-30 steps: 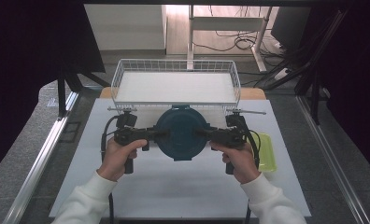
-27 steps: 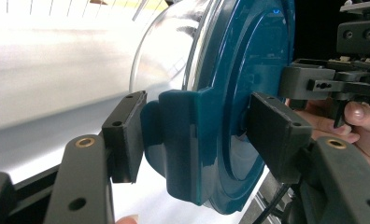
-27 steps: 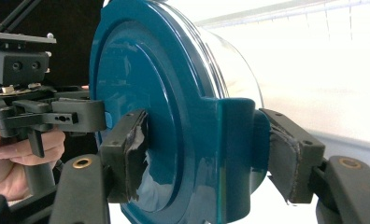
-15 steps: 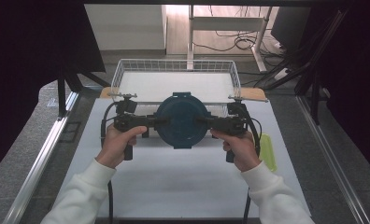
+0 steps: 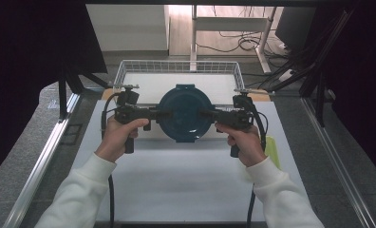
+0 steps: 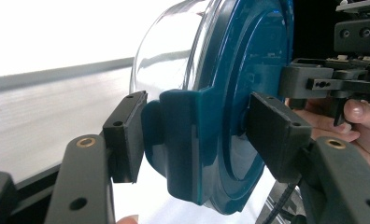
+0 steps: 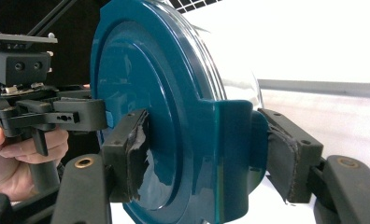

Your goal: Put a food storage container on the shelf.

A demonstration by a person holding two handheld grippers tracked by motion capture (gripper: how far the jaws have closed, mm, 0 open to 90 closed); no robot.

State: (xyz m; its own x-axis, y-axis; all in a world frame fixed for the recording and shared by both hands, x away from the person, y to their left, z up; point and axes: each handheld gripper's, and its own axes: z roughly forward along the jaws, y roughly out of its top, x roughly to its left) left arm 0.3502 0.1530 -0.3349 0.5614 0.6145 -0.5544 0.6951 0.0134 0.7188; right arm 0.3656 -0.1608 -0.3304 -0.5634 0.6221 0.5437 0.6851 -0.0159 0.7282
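tongs clamped on a lidded bowl from both sides

left tongs [image 5: 163, 114] and right tongs [image 5: 204, 114] are each clenched on a side tab of the round clear glass bowl with a dark teal plastic lid [image 5: 183, 112]. the bowl is held level above the white counter [image 5: 176, 175], just before the white wire basket [image 5: 129, 69]. pads are pressed above and below each tab.

No readable text, label, brand, number or sign anywhere. Between my jaws the teal lid [image 6: 211, 116] is plain plastic with moulded rings and no lettering, seen from either side. My pads [image 7: 131, 154] carry screw holes only, no marks. Past my jaws, the other gripper's body has bare bolts and slots; the white surface behind is blank.
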